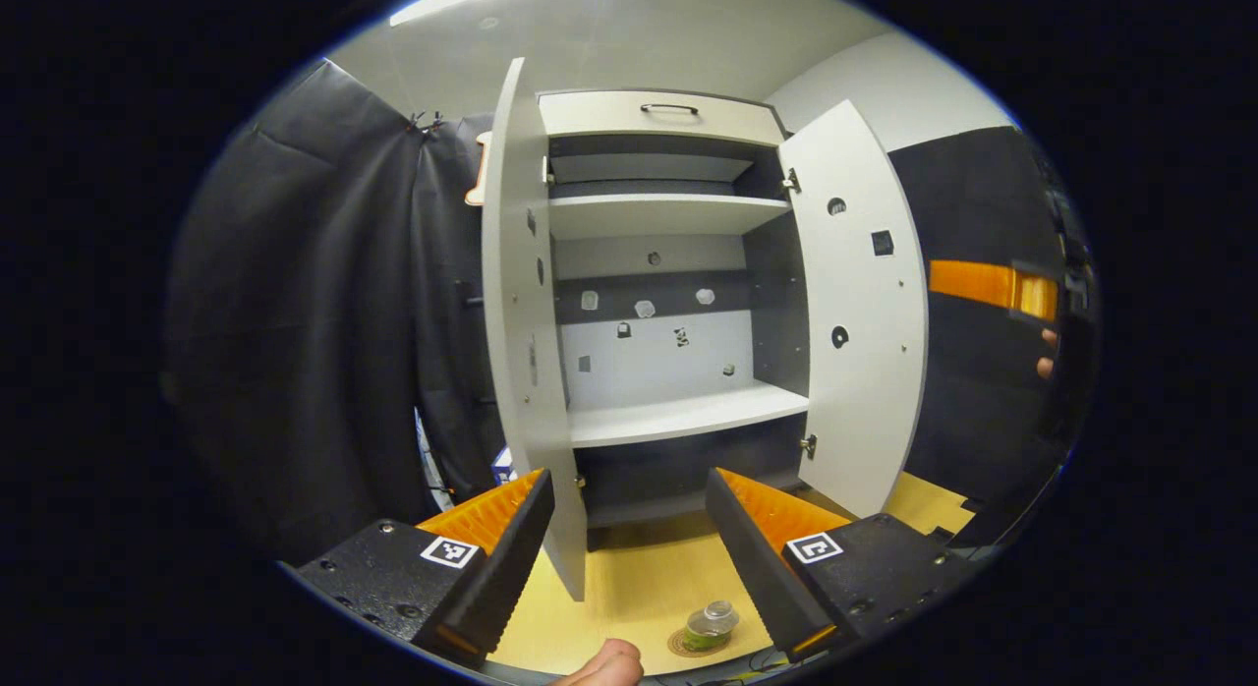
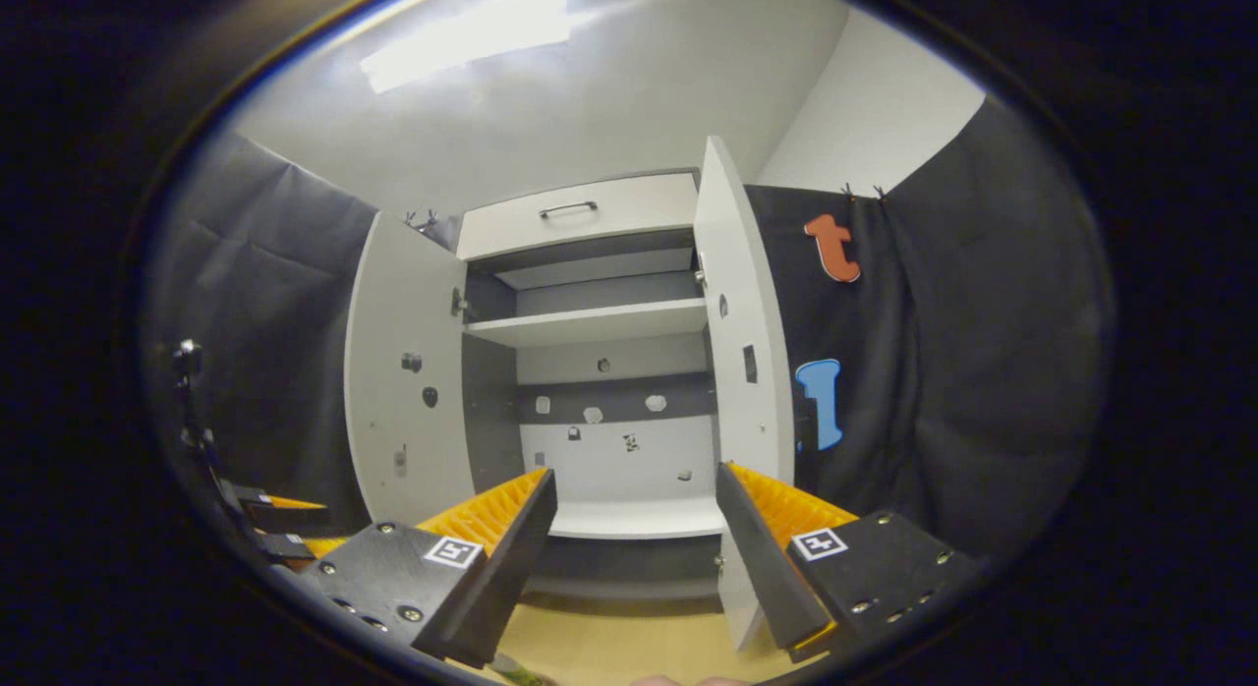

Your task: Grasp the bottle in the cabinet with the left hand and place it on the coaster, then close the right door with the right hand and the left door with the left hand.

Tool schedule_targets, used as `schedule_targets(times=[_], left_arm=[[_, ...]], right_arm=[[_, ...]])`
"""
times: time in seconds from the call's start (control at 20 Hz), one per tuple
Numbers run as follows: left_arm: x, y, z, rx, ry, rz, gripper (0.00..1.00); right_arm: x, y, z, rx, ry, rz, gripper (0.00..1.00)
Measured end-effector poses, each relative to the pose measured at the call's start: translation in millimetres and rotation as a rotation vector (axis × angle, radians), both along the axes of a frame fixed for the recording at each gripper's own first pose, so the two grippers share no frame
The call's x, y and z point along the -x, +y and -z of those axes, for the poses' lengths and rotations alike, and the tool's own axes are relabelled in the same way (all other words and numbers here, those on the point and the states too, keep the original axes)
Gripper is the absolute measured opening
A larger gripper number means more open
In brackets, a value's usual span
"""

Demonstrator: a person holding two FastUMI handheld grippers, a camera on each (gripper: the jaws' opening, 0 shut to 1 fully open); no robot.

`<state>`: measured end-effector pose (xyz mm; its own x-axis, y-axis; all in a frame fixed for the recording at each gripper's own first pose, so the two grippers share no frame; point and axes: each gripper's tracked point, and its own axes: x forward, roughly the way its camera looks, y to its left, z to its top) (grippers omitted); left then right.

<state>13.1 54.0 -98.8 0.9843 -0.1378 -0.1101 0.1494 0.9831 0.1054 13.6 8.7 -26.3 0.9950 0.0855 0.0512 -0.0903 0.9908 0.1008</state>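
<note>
the left gripper (image 1: pixel 629 553) holds its fingers wide apart with nothing between them, and it hangs back from the cabinet (image 1: pixel 658 273) rather than inside it, which fits a hand that has finished with its load. just below its fingertips, at about 6 o'clock in the left gripper view, the bottle (image 1: pixel 712 625) stands on the coaster (image 1: pixel 688 645) on the pale wooden table (image 1: pixel 639 578), well clear of the shelves, so the placing step looks done. a fingertip of the person (image 1: pixel 609 661) shows at the very bottom edge beside it. the right gripper (image 2: pixel 634 553) is likewise spread open and empty, aimed at the cabinet front, probably poised for the next step. outward from it, the right door (image 2: pixel 749 371) stands swung out at about 1 o'clock in the right gripper view, edge-on to the camera, while the left door (image 2: pixel 405 371) hangs open at about 9 o'clock. the shelves (image 1: pixel 678 411) behind them are bare. both doors remain to be shut; the right door's free edge lies nearest the right gripper, so a push on its outer face seems the natural move.
</note>
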Motion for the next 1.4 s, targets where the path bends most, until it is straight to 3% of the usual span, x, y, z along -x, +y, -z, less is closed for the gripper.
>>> schedule_targets(times=[0.35,0.4,0.5,0.9,1.15,1.35,1.4], left_arm=[[-1.8,18.1,-25.7,0.068,0.018,-0.025,1.00],[-1.3,19.9,-25.8,0.069,0.017,-0.025,0.98],[-1.4,20.3,-26.9,0.073,0.009,-0.022,0.98],[-9.7,10.9,-23.3,0.145,0.021,0.028,0.99],[-16.6,7.5,-14.1,0.118,0.026,0.058,0.95],[-16.9,7.1,3.8,0.109,0.053,0.076,0.95],[-17.6,6.6,6.6,0.124,0.062,0.082,0.95]], right_arm=[[2.3,-27.4,1.8,0.021,-0.003,0.027,0.98],[-0.1,-35.9,1.4,0.020,-0.003,0.036,0.94],[-6.6,-60.1,-2.3,0.031,-0.012,0.065,0.98],[-60.3,-186.9,-9.7,0.143,0.007,0.266,0.98],[-108.4,-217.5,25.8,0.209,0.088,0.321,0.99],[-142.7,-205.9,39.3,0.247,0.108,0.292,0.99],[-143.7,-201.8,37.6,0.240,0.097,0.272,0.88]])
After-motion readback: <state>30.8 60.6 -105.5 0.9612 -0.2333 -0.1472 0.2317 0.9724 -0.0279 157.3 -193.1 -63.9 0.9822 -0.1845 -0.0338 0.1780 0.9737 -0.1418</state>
